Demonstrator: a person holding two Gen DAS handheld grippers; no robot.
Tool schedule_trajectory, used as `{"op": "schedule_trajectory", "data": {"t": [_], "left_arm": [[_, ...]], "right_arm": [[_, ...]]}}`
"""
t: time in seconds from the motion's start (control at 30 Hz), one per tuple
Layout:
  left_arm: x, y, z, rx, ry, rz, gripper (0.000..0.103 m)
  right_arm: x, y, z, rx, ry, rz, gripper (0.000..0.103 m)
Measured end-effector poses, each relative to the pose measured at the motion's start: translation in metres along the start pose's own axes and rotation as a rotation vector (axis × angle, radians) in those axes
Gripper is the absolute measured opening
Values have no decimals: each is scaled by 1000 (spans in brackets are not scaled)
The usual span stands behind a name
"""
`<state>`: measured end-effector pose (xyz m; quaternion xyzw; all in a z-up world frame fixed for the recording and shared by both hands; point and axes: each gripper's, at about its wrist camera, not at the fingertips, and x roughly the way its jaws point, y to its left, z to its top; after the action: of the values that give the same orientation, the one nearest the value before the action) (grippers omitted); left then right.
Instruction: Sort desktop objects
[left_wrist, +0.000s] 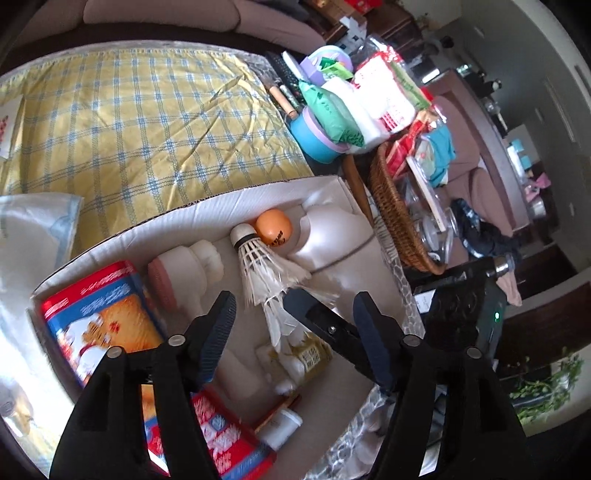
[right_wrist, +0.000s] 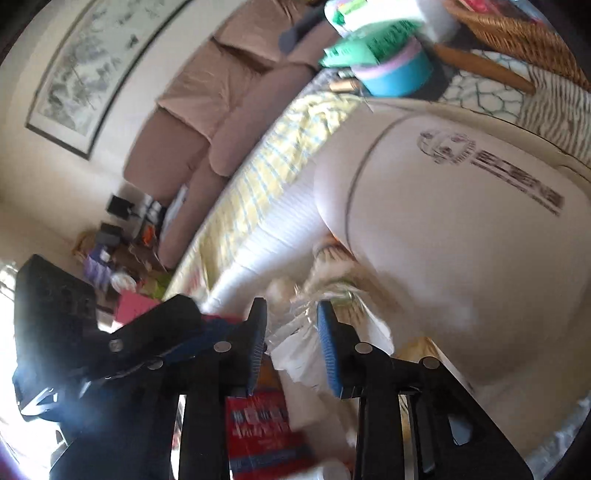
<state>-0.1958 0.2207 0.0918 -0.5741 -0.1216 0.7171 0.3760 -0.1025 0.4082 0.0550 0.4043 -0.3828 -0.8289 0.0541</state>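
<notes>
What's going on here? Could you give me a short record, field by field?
setting: white cardboard box on a yellow checked cloth
in the box: shuttlecock, orange ball, white bottle, red and blue packet
left gripper: open, above the box
right gripper: open, around a clear wrapper
beside the box: wicker basket

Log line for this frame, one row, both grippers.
left gripper: open over white box | right gripper: open around shuttlecock feathers | in box: orange ball, white bottle

Sofa: we see a pinkish-brown sofa against the wall.
Wall: 1 framed landscape painting hangs above.
</notes>
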Motion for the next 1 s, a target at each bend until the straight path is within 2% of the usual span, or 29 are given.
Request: {"op": "schedule_trajectory", "data": {"t": [0.07,0.13,0.23,0.33,0.43,0.53,0.63,0.73,0.8,0.9,1.0], "left_arm": [[-9,-5,-5,34,-9,12,69],[-14,-9,-9,57,-13,32,69],[-14,-12,-17,61,0,25,69],[-13,-14,-24,47,8,6,69],[-16,-12,-27,18,3,-13,69],[-24,-10,-27,15,-3,-13,69],[-35,-7,-27,25,-22,-5,73],[-37,-1,-26,28,-21,-5,74],[-35,2,-28,21,-14,-16,74],[-32,1,-32,30,-3,-39,74],[-29,-3,-35,49,7,-53,74]], "right_arm": [[-19,5,-3,-87,7,-49,36],[-34,8,-11,-134,3,-50,41],[-44,11,-18,-197,40,-68,42],[-35,20,-27,-277,121,-98,41],[-1,33,-28,-339,198,-135,41],[31,37,-25,-386,263,-208,37],[43,52,-27,-509,269,-265,36],[50,53,-26,-543,314,-311,36],[45,50,-22,-525,325,-303,36],[10,53,-21,-516,285,-229,37],[-13,49,-24,-542,270,-250,44]]}}
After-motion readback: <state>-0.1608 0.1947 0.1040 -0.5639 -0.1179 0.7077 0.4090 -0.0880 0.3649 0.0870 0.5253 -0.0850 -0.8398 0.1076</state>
